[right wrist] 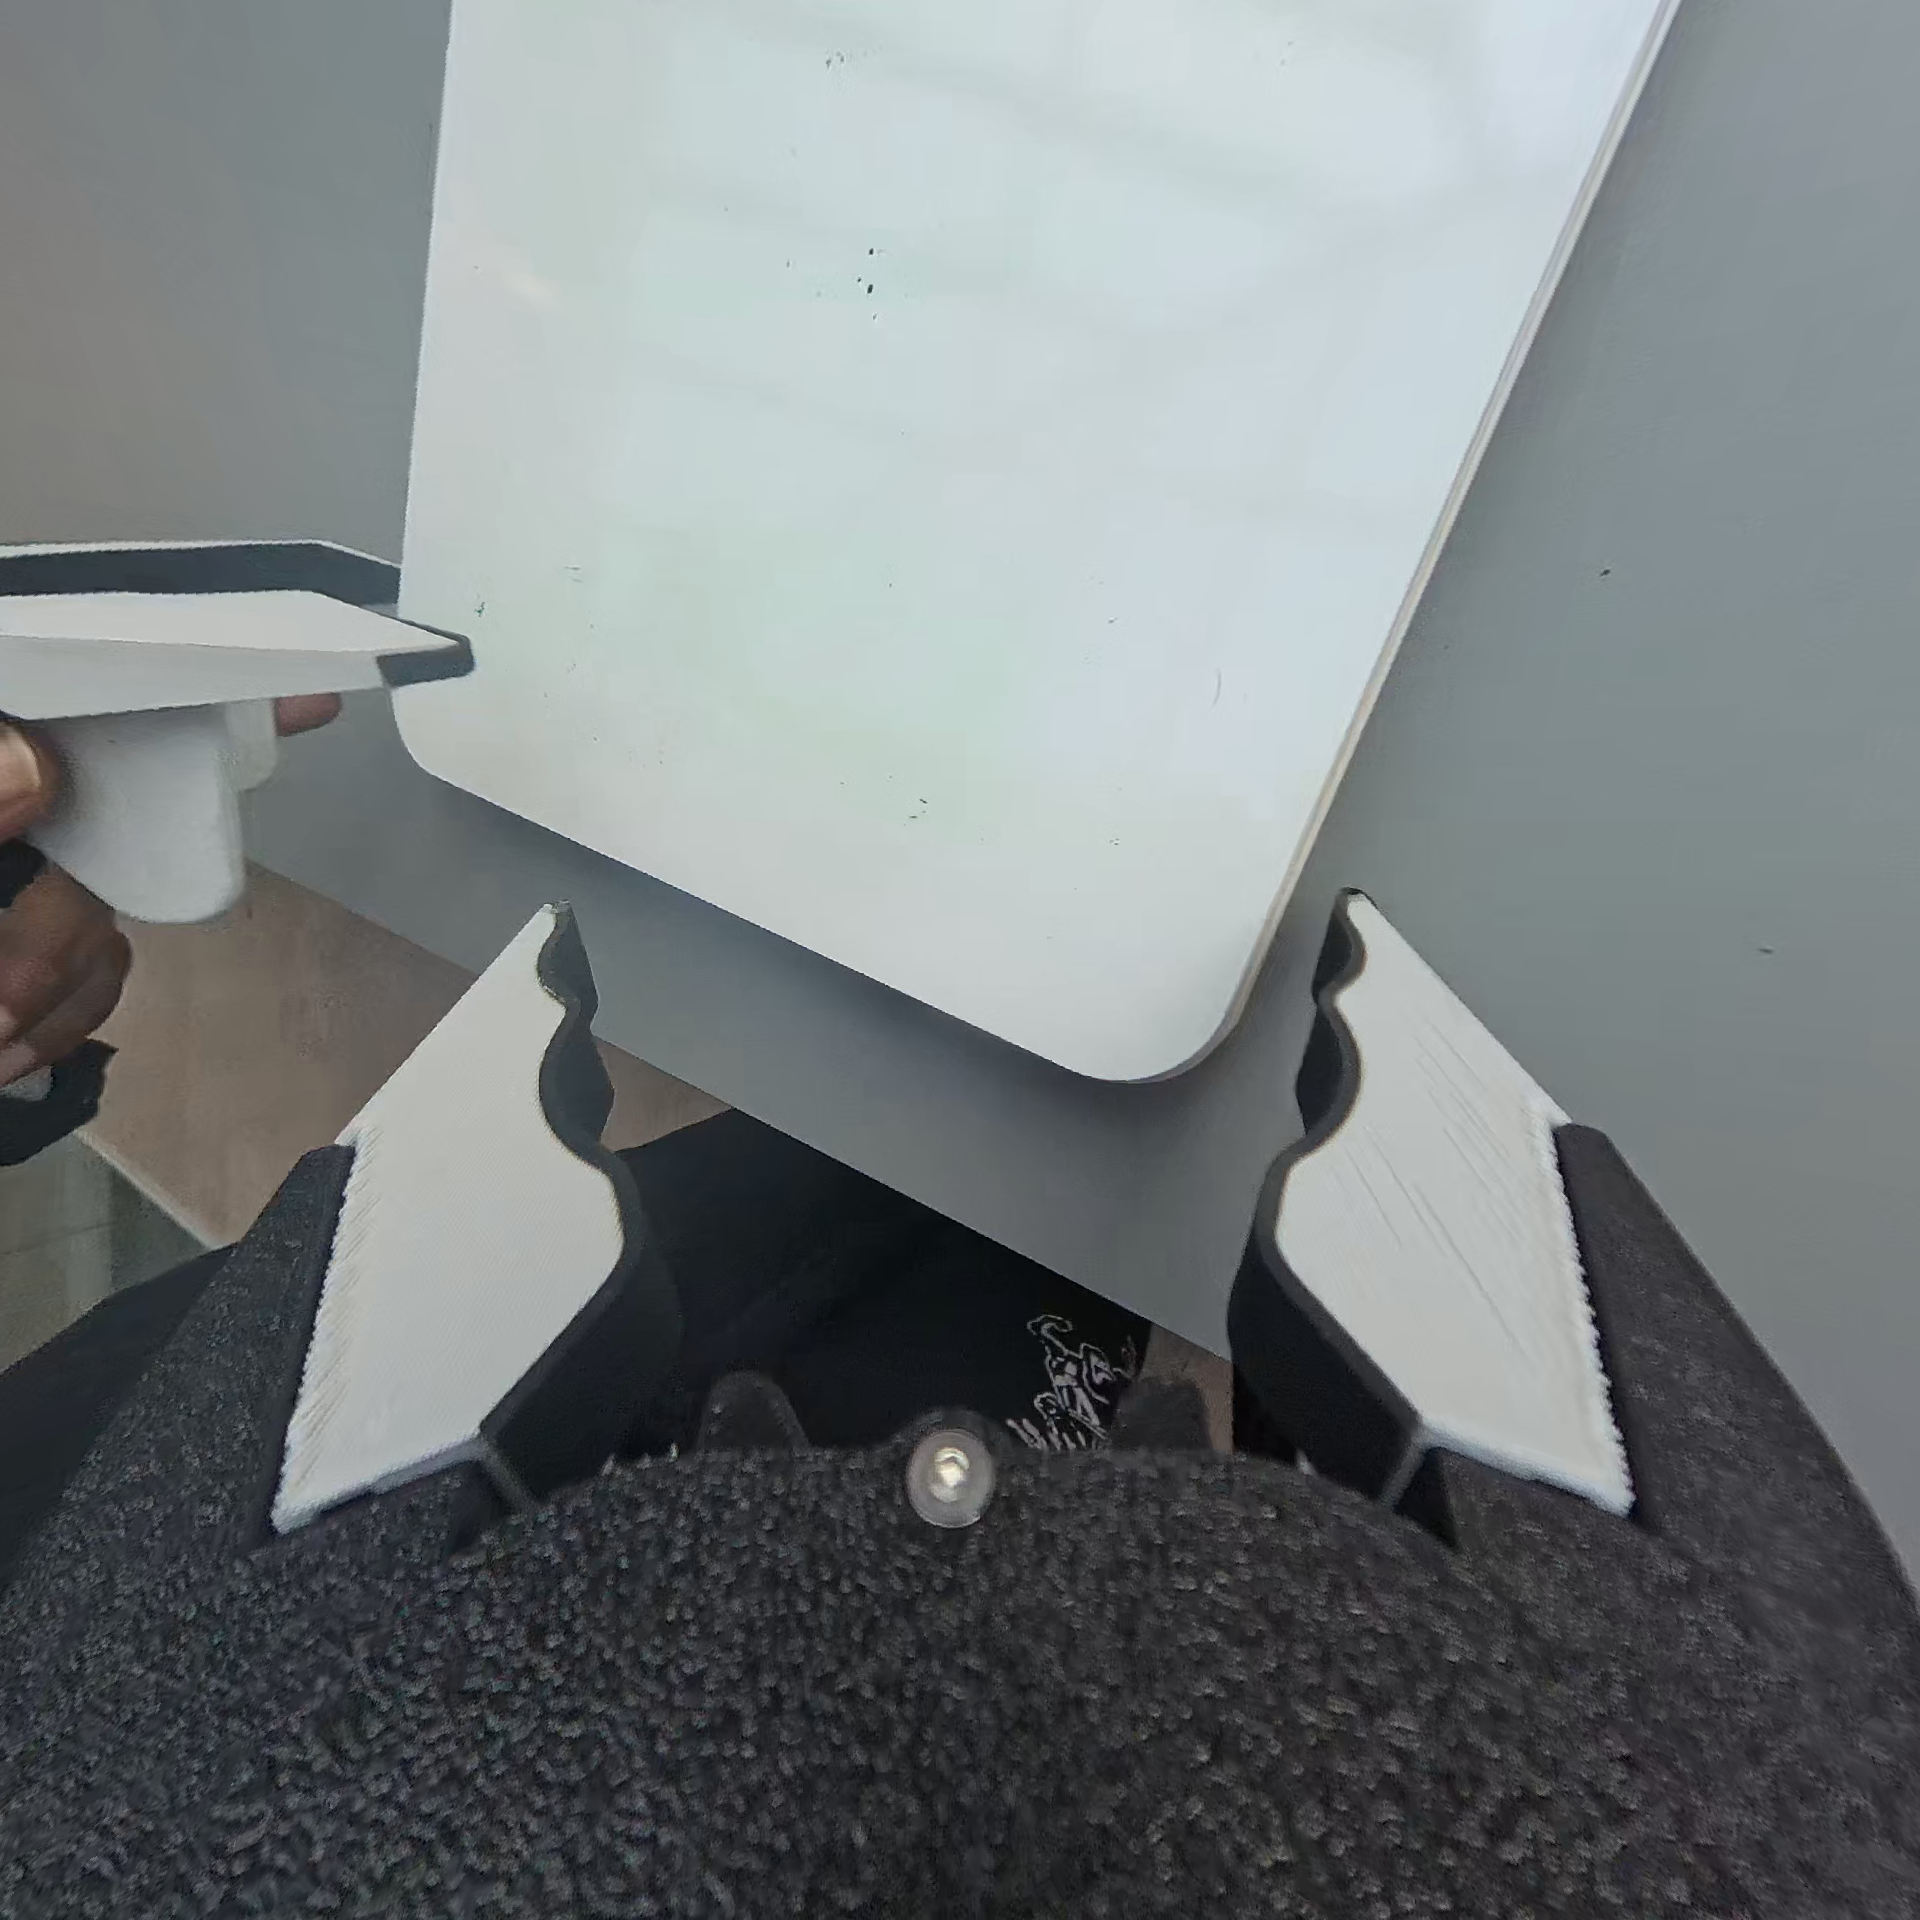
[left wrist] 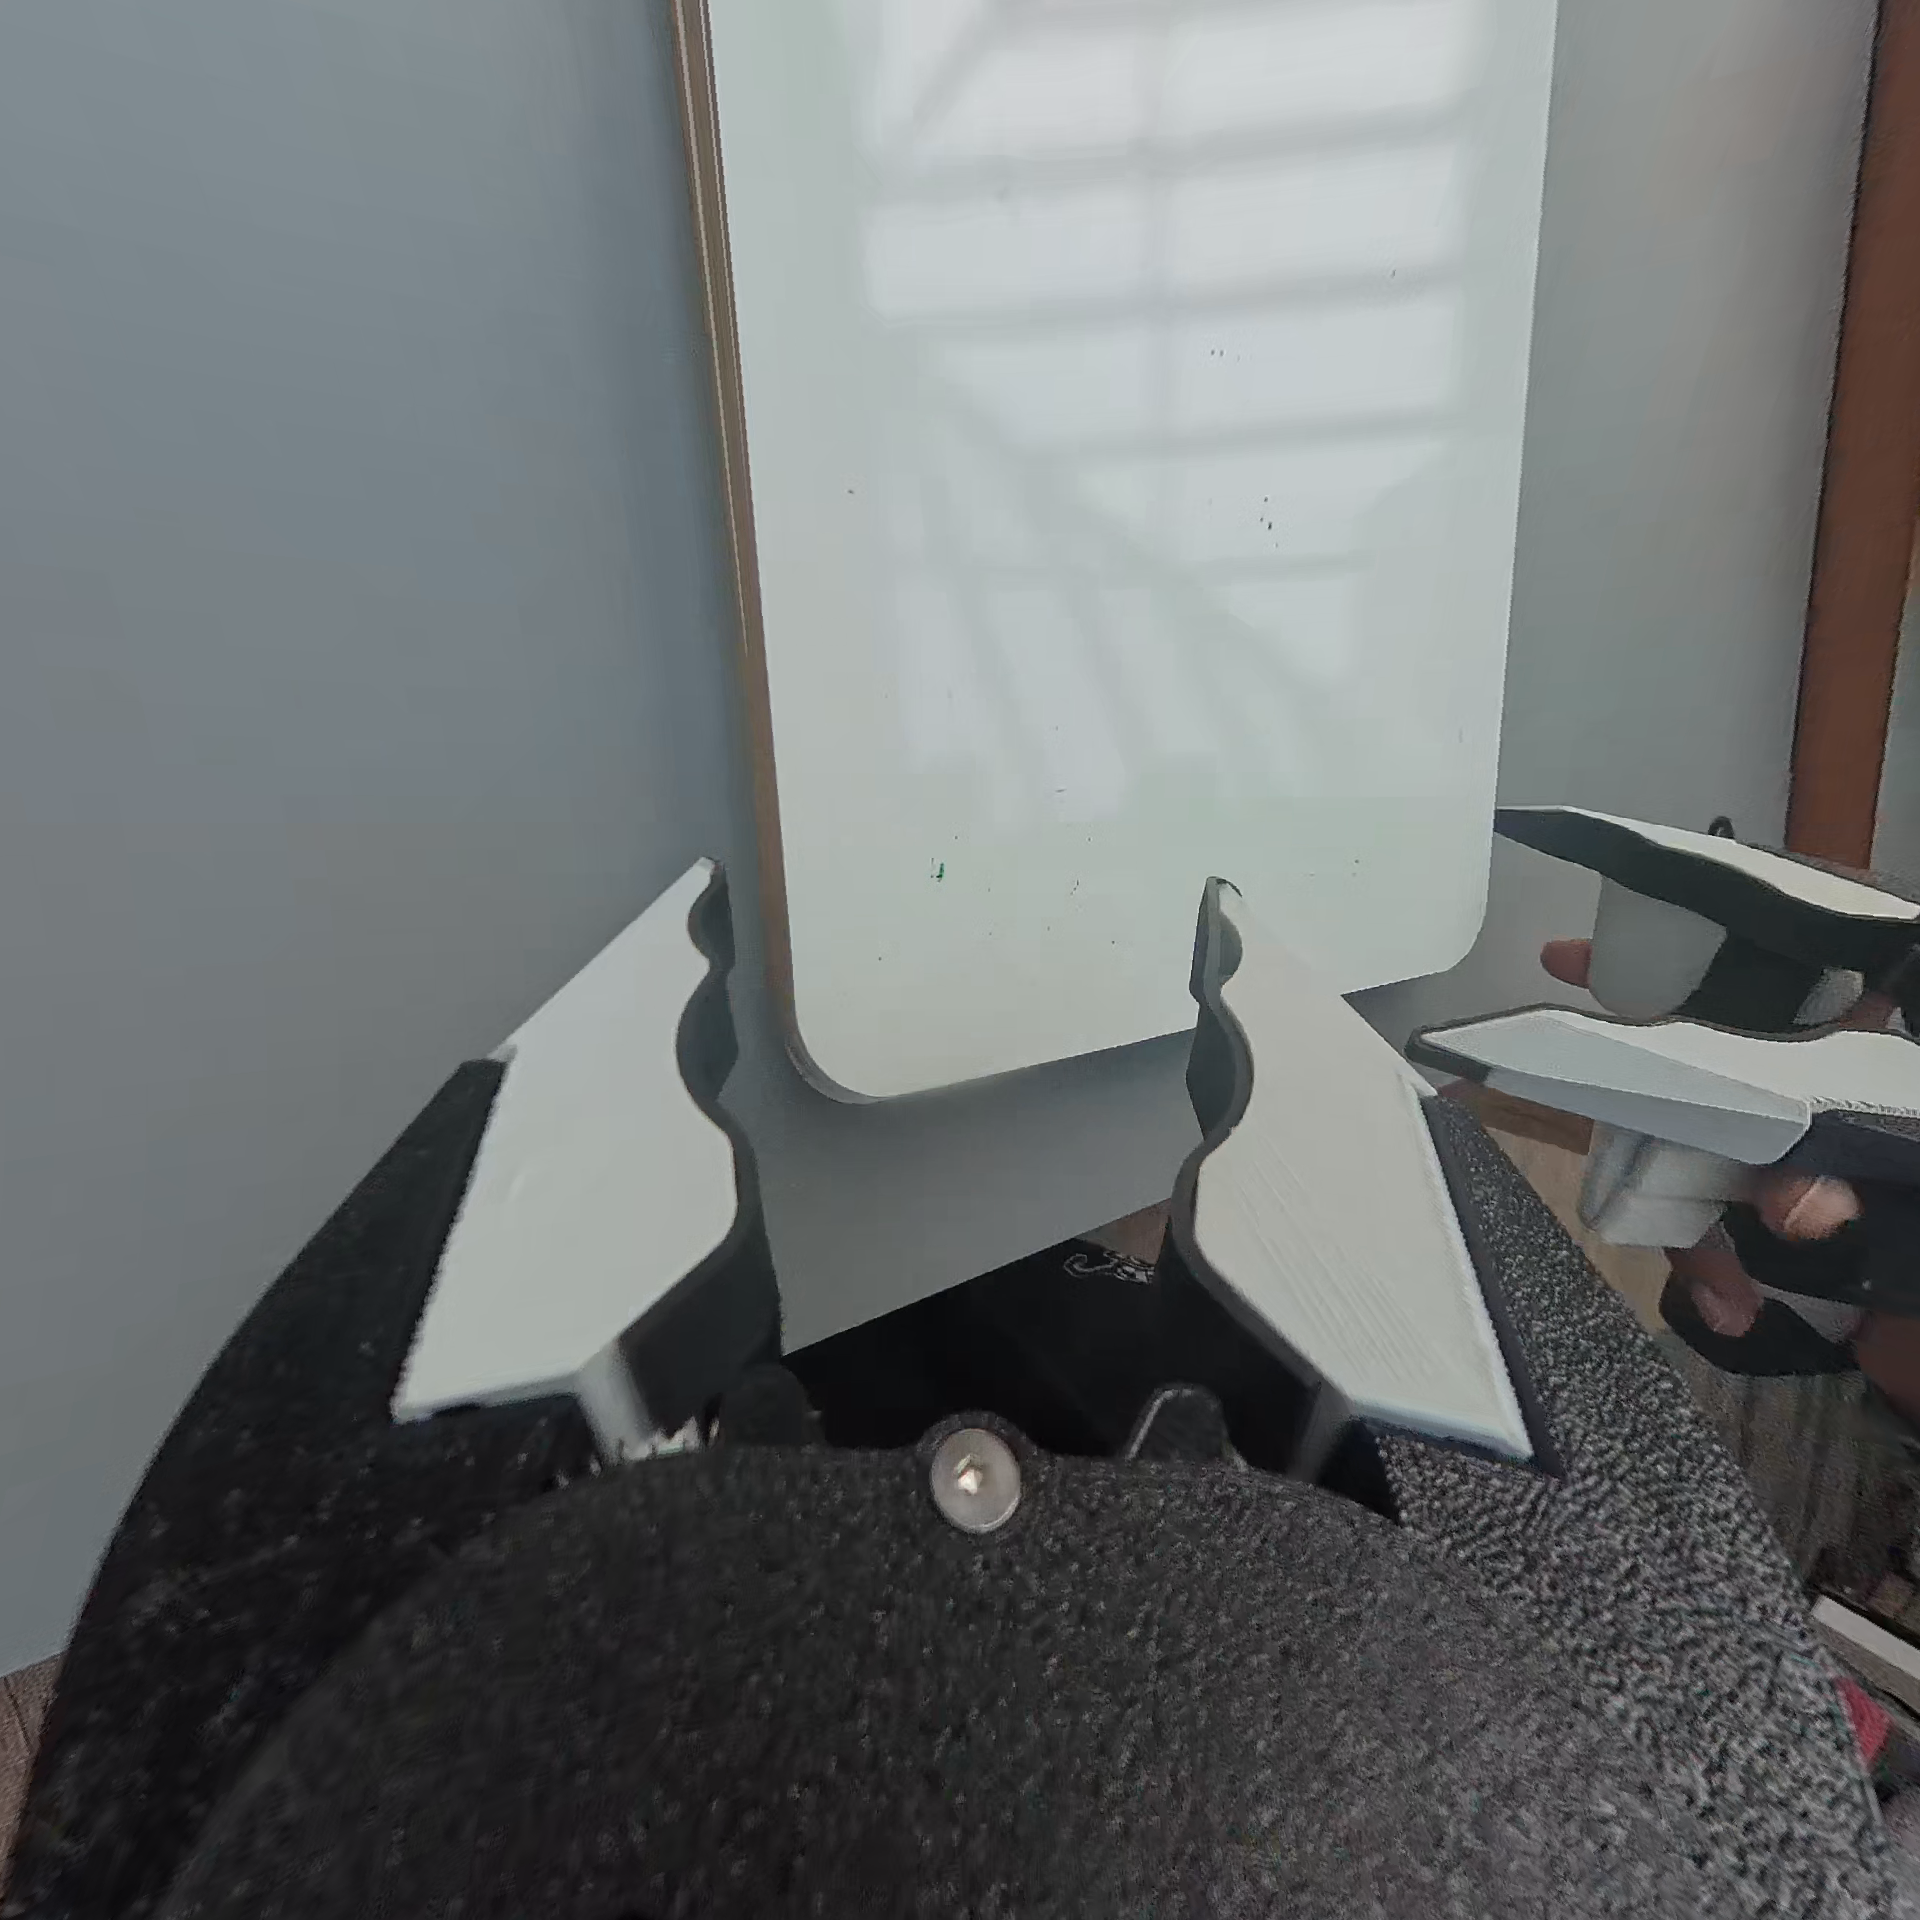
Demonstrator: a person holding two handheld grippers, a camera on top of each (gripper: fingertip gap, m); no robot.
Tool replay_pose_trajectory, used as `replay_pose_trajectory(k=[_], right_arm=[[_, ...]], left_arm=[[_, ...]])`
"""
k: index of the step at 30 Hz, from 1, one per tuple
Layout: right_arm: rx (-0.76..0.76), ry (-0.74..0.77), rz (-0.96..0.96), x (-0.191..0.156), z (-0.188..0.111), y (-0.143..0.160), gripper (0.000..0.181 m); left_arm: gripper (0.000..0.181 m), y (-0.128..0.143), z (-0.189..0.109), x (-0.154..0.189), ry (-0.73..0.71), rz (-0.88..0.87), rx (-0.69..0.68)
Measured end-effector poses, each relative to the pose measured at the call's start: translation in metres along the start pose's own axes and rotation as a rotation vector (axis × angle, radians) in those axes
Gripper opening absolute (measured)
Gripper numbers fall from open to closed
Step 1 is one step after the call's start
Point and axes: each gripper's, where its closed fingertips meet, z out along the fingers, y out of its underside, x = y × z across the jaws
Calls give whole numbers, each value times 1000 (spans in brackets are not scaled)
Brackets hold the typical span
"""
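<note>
A glossy white board (left wrist: 1122, 520) with rounded corners and a brown edge lies on a grey table (left wrist: 312, 623). It carries a few small dark specks. My left gripper (left wrist: 964, 878) is open and empty, with the board's near left corner between its fingers, apart from both. My right gripper (right wrist: 954, 906) is open and empty, with the board's (right wrist: 883, 520) near right corner between its fingertips. The right gripper also shows at the right of the left wrist view (left wrist: 1465, 935), open beside the board. The left gripper shows in the right wrist view (right wrist: 431, 613), at the board's left edge.
The grey table's near edge (right wrist: 935, 1174) runs just behind the fingers. Below it is a person's black garment with a white print (right wrist: 1070, 1382). A brown wooden frame (left wrist: 1860, 520) stands at the far right. A beige floor (right wrist: 260, 1039) shows at the left. Hands in black fingerless gloves (left wrist: 1787, 1247) hold the grippers.
</note>
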Motion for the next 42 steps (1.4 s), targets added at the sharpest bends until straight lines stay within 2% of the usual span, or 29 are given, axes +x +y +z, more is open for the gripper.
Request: replay_pose_trajectory(k=[3,6,8,12,15,17,22,28,34,36,38,42], right_arm=[[98,51,-130,7,-22,-15,132],[187,78,-300,-4,-47,-36,122],[232,68,-418,-25,-61,-53,111],[338,17,-614,-92,-75,-92,77],[382,-24,-708,-155,-66,-112,57],[395,-69,-754,-203,-52,-116,43],[435,-130,-816,-334,1,-104,0],[473,-166,-733,-484,76,-74,0],[390,-238,-779,-617,129,-41,4],[375,-263,-806,-654,151,-39,15],[378,-275,-820,-688,175,-45,37],[378,-319,-808,-749,228,-60,74]], left_arm=[[82,-29,-40,-1,-4,78,221],[72,-58,-98,-10,-29,126,427],[61,-75,-145,-22,-57,122,559],[22,-89,-250,-63,-126,75,808],[8,-76,-323,-112,-218,36,943],[4,-56,-368,-149,-277,-2,1008],[0,20,-470,-252,-408,-48,1077],[0,118,-570,-378,-508,-41,1015],[3,166,-667,-473,-608,-113,1022],[6,177,-685,-502,-627,-147,1045],[11,183,-695,-534,-654,-171,1051],[39,176,-714,-599,-662,-214,1059]])
